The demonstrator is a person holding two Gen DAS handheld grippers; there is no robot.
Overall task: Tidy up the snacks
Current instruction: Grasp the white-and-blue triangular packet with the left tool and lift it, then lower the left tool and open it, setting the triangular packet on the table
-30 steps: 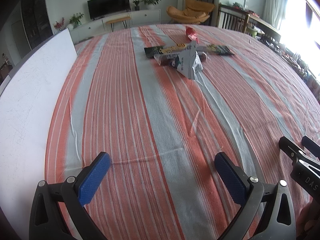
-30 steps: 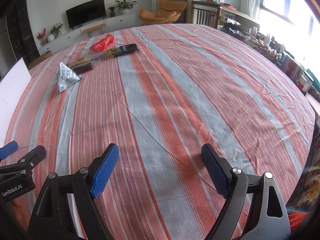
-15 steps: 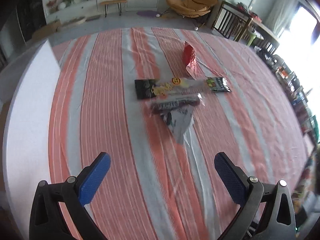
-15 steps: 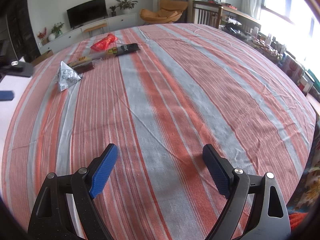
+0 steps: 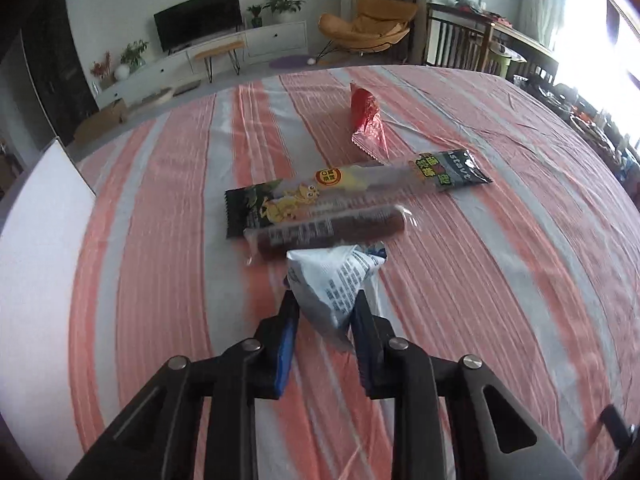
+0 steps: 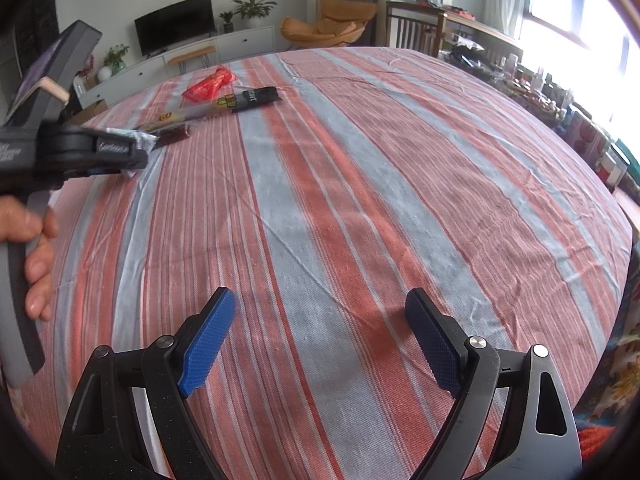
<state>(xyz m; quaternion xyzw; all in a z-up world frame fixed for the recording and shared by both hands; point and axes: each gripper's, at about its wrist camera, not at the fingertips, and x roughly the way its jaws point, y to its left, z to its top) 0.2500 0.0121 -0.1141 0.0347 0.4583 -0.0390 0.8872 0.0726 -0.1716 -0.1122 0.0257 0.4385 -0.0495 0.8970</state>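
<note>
A silver triangular snack packet [image 5: 332, 276] sits between the blue pads of my left gripper [image 5: 325, 298]. The jaws are closing and the pads press its sides. Just beyond it lie a brown sausage stick in clear wrap [image 5: 328, 232], a long green-and-black packet [image 5: 360, 188] and a red packet [image 5: 366, 120]. In the right wrist view, the left gripper [image 6: 138, 156] reaches in from the left, holding the silver packet [image 6: 142, 140] beside the sausage stick [image 6: 174, 134]. My right gripper [image 6: 320, 298] hovers open over bare cloth, with nothing between its fingers.
An orange-and-grey striped cloth [image 6: 360, 200] covers the whole table. A white board [image 5: 36, 260] lies along the table's left edge. A person's hand [image 6: 36, 264] grips the left tool's handle. Chairs and a cluttered sill stand past the right edge.
My left gripper went forward to the pile of snacks and its jaws came in from wide open onto the silver packet. The right gripper kept still.
</note>
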